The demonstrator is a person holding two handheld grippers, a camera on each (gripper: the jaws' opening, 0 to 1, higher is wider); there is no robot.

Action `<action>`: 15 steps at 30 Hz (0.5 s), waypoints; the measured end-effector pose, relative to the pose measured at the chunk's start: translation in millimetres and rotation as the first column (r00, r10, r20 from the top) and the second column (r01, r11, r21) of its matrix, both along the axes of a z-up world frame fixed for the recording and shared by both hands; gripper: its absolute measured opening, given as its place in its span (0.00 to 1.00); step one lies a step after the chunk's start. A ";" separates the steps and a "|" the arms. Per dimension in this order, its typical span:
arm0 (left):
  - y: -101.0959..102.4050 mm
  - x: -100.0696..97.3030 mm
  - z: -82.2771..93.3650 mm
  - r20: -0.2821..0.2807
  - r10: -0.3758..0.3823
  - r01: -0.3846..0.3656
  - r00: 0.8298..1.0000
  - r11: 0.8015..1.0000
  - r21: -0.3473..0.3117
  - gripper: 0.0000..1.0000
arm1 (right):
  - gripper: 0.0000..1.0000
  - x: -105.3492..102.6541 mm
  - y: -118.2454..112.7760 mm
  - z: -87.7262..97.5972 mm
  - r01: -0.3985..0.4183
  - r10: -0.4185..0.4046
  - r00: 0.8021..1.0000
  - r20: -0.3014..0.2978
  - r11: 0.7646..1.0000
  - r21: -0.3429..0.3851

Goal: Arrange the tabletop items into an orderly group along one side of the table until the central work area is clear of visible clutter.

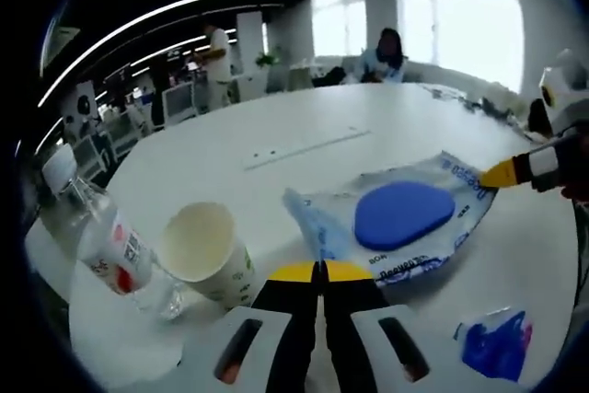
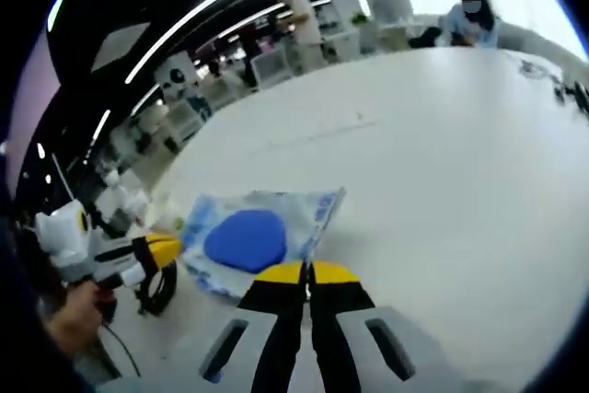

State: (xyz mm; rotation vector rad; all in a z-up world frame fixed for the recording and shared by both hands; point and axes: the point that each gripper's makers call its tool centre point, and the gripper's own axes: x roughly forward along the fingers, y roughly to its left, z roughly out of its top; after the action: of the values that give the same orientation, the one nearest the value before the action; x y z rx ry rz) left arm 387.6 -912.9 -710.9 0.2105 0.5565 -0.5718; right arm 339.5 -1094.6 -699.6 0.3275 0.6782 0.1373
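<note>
A white office table (image 1: 276, 135) holds a clear packet (image 1: 396, 218) with a blue oval pad inside; the right gripper (image 2: 306, 272) pinches its edge, and the left gripper (image 1: 321, 271) is clenched on nothing.

In the left gripper view the near edge of the clear packet (image 1: 396, 218) lies hidden behind the left gripper (image 1: 321, 271), whose yellow tips meet over it, so a grip on it cannot be judged. The print on the packet is too blurred to read. The paper cup (image 1: 210, 253) covers the base of the water bottle (image 1: 103, 238). The blue wrapper (image 1: 497, 345) at the near right is too smeared to identify
</note>
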 end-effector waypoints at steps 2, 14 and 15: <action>1.1 1.8 -0.7 0.006 0.010 -0.010 1.000 1.000 -0.005 0.00 | 0.00 5.2 -0.4 -2.1 -0.009 0.009 1.000 -0.002 1.000 -0.011; 8.5 7.6 -17.2 -0.009 0.074 -0.074 0.997 0.997 -0.027 0.00 | 0.00 28.1 2.4 -25.8 -0.067 0.066 0.998 -0.023 0.997 -0.036; 8.9 7.3 -18.9 -0.012 0.076 -0.076 0.997 0.997 -0.027 0.00 | 0.00 29.7 1.7 -27.1 -0.067 0.066 0.998 -0.023 0.997 -0.037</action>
State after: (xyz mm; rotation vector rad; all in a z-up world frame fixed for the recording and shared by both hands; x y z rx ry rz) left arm 394.9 -904.0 -729.9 0.1592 0.5650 -0.5066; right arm 369.2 -1092.8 -726.7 0.2709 0.7127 0.1840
